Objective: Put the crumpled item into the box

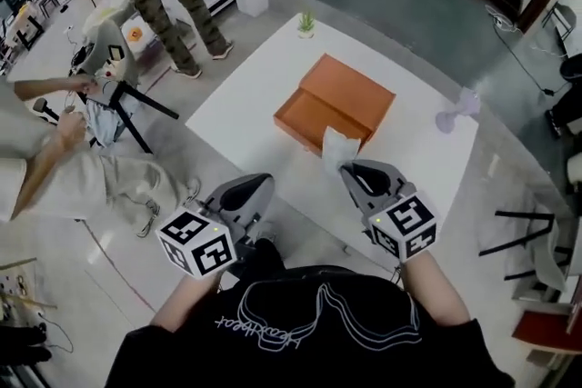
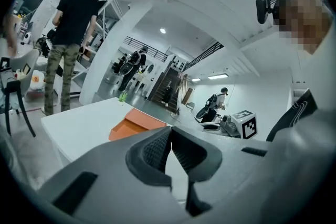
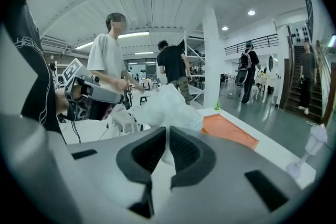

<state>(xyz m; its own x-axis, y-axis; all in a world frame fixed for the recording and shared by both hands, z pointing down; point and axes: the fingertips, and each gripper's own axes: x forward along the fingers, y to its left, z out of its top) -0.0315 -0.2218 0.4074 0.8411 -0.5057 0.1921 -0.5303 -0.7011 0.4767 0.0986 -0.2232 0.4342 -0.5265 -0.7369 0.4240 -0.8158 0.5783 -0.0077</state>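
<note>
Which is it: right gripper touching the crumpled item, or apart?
Touching. In the right gripper view, the right gripper pinches the lower edge of the crumpled item.

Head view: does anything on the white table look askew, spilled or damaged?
Nothing stands out. The orange box looks intact on the white table, and nothing is spilled. The crumpled white item is simply pinched in the right gripper, near the box.
</note>
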